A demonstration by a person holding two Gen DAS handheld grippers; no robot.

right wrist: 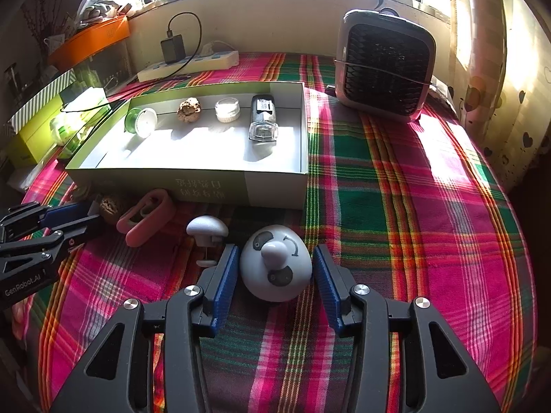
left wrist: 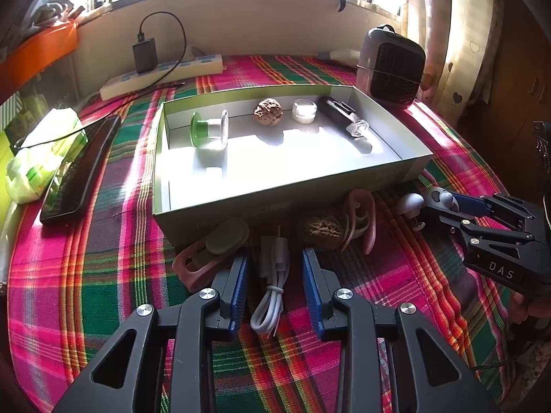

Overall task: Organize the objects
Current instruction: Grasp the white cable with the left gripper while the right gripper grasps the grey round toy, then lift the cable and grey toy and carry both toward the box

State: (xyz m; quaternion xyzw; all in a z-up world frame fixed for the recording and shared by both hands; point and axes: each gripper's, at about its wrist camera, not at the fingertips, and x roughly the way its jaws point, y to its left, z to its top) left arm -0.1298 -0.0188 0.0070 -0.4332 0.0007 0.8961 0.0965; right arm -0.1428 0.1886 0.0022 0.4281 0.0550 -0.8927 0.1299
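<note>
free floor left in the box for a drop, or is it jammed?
The box floor is bare along its near wall; the green spool, walnut, white jar and black device line the far wall. The cloth in front of the box is crowded. The cloth right of the box, before the heater, is free.

Two fisheye cameras, one on each handheld gripper, look forward and steeply down along blue-padded fingers, close above a plaid tablecloth (left wrist: 103,241). Both face the window wall. The left view sits low before the near-left corner of the open box (left wrist: 286,186); the right view sits further right, off the box's right end. Both take in the box, power strip (right wrist: 189,65) and heater (right wrist: 385,69), and each catches the other gripper at its edge.
</note>
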